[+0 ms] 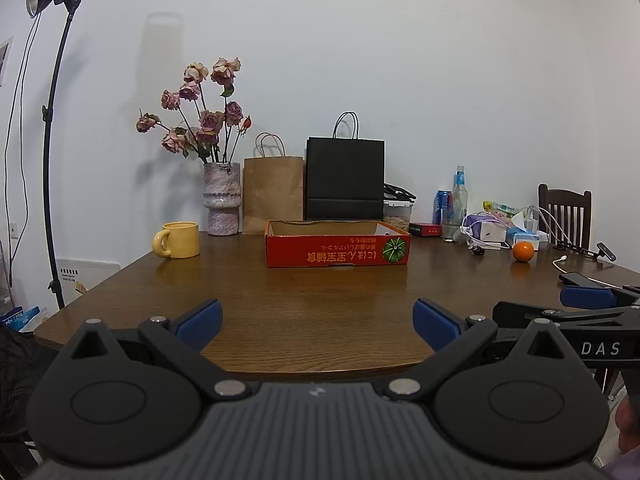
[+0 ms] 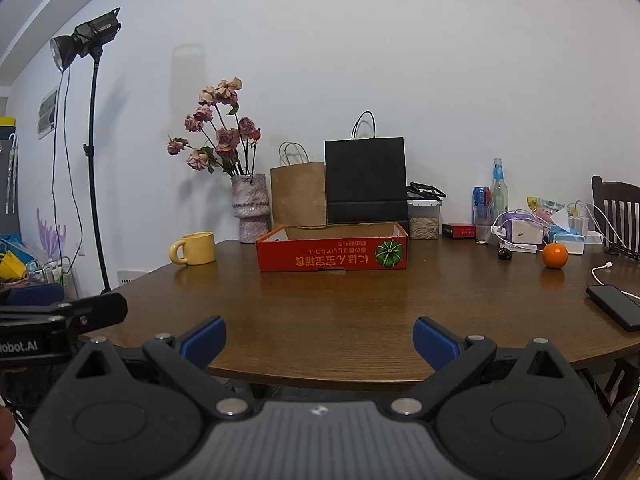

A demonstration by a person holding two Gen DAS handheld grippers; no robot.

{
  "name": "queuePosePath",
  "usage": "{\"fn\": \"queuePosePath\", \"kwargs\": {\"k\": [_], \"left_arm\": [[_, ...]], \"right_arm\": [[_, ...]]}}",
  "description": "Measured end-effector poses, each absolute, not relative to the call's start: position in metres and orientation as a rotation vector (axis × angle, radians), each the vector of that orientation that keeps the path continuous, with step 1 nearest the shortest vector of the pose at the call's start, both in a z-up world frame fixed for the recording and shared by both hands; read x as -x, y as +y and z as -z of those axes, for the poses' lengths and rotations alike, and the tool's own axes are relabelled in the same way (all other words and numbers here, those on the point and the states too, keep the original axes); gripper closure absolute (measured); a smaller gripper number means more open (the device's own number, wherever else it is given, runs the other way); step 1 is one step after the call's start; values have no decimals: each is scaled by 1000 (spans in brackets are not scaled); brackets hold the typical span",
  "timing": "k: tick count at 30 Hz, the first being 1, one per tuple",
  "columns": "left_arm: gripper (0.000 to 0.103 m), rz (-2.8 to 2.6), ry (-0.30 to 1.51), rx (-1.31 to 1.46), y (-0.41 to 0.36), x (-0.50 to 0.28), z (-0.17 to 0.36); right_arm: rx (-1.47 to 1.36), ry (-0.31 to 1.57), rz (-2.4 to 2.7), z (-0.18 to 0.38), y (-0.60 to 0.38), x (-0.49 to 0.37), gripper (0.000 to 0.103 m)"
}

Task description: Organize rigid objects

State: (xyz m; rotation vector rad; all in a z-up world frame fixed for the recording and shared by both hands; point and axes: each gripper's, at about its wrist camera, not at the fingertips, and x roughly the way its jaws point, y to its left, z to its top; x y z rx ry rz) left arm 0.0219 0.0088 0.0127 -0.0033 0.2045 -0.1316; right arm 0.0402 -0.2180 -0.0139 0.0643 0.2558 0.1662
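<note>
Over table (image 1: pixel 320 300), both jaws wide, empty.

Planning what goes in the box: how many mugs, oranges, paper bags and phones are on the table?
yellow mug: 1
orange: 1
Paper bags: 2, brown bag and black bag
phone: 1
Total: 5

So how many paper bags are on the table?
2: a brown bag beside the vase, and a black bag right of it, behind the red box. None hidden, apparently.
</note>
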Motion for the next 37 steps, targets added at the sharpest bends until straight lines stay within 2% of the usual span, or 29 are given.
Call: {"fn": "queuePosePath", "kwargs": {"k": [37], "left_arm": [[0, 138, 213, -6, 9, -24, -13]], "right_arm": [[-73, 263, -162, 14, -217, -41, 0]]}}
